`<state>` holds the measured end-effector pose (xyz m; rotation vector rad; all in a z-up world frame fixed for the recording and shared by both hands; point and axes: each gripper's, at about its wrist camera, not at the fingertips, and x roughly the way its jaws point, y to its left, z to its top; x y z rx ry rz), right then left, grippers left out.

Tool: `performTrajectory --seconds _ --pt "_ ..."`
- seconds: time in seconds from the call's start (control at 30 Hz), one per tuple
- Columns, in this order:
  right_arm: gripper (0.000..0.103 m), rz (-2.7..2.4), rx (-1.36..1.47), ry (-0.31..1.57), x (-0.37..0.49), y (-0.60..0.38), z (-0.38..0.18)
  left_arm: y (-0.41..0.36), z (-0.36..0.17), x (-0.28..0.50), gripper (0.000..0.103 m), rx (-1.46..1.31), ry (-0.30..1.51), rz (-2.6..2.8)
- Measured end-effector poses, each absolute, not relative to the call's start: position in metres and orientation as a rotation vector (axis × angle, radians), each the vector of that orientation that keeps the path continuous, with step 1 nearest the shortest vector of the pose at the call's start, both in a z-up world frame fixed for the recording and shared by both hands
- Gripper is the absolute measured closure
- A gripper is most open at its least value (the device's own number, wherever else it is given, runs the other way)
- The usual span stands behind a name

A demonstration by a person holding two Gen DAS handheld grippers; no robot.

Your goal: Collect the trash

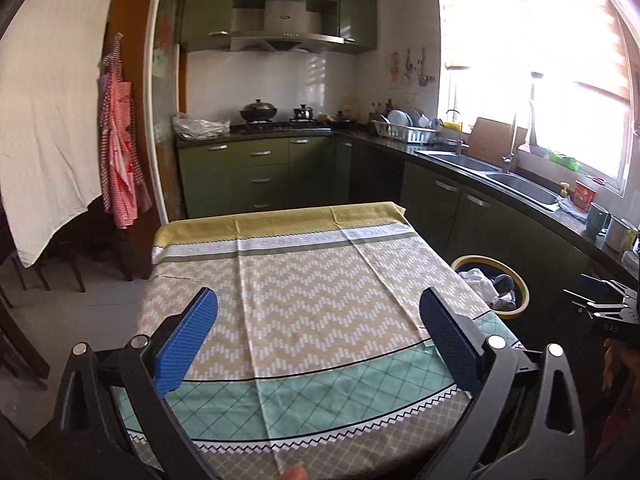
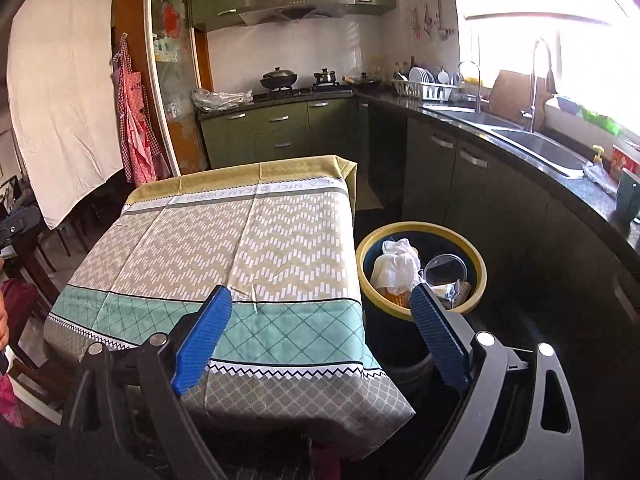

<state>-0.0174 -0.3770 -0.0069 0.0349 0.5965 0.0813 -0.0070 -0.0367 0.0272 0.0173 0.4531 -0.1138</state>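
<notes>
Hovering spread wide and empty over the tablecloth point(image 1: 304, 300): left gripper point(image 1: 318, 334) and right gripper point(image 2: 320, 332), nothing pinched in either. Just beside the table, a yellow-rimmed bin point(image 2: 480, 280) holding a crumpled white wad point(image 2: 394, 266) and a clear plastic lid point(image 2: 446, 266). Judging by the bare cloth, likely done or nearly so.

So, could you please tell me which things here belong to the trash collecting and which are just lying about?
Belongs to the job:
- bin beside the table
- white wad and clear lid inside the bin
- left gripper and right gripper, both open and holding nothing

Just lying about:
- wok
- dish rack
- apron
- sink
</notes>
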Motion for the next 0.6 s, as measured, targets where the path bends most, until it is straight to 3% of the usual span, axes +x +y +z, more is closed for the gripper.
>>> performTrajectory --seconds 0.6 --pt "0.006 0.003 -0.048 0.457 -0.082 -0.355 0.006 -0.005 0.024 -0.052 0.006 -0.039 0.434 -0.087"
